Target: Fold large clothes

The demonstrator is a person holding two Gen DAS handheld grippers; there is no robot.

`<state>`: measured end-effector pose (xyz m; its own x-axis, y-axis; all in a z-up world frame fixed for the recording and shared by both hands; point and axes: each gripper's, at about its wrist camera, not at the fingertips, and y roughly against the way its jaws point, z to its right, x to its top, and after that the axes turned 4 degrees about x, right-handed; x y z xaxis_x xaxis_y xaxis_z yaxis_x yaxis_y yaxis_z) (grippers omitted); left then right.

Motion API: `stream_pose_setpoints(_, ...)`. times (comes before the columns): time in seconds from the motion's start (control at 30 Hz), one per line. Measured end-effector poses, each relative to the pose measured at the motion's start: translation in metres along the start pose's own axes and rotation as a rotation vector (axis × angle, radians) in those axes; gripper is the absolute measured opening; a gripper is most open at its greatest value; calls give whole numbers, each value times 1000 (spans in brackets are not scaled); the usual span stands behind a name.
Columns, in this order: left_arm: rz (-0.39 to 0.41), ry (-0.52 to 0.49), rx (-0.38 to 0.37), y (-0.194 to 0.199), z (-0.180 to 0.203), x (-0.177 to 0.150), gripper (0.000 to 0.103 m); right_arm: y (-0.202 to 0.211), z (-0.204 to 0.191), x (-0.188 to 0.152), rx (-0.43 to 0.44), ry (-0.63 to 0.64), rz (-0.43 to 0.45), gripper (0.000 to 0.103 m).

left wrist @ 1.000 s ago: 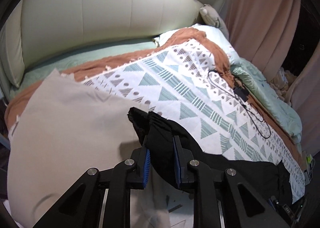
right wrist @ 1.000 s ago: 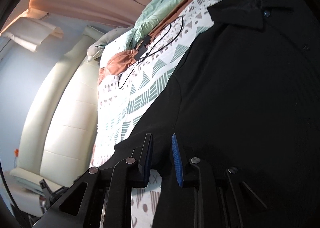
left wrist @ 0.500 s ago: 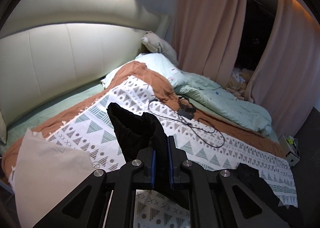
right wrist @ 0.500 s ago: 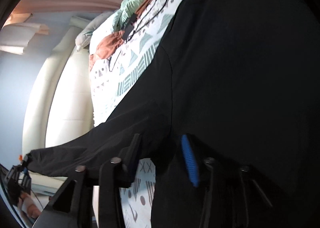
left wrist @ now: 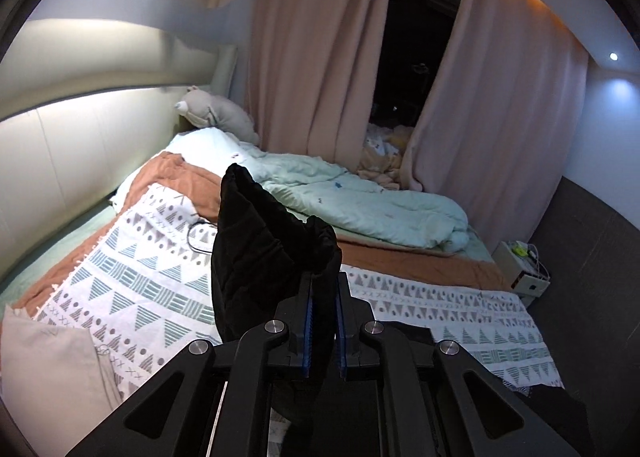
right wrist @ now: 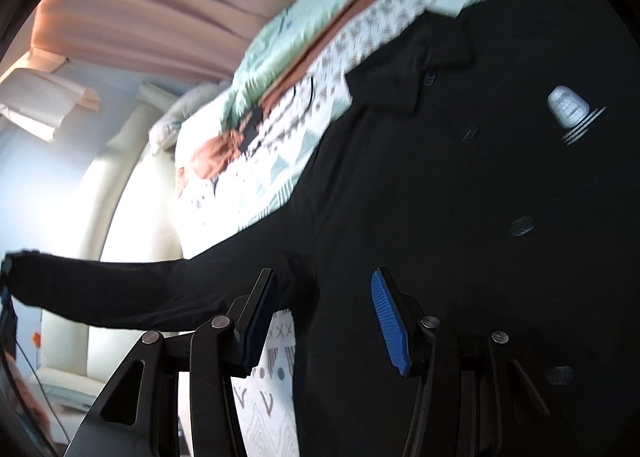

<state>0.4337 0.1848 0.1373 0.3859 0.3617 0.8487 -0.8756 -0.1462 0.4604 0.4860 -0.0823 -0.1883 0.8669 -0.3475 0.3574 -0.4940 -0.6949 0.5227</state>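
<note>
Now left tongs [left wrist: 323, 321] pinch the black shirt [right wrist: 460, 197] sleeve; right tongs [right wrist: 324, 317] gape wide, empty

We can't see much of the black button-up shirt [right wrist: 460, 217], it runs off the right wrist frame's edges. The patterned white bedspread [right wrist: 280, 153] behind is motion-blurred.

a bedroom: bed [left wrist: 120, 289], duvet [left wrist: 360, 205], curtains [left wrist: 312, 57].
</note>
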Motion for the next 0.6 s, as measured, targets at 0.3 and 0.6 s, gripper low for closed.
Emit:
stream_pose_setpoints(0.3, -55, -83, -110, -21, 96, -12, 9, 82, 33, 9, -68, -32, 143, 50)
stream_pose_setpoints(0.6, -139, -142, -224, -65, 181, -46, 9, 135, 96, 17, -103, -181, 214, 50)
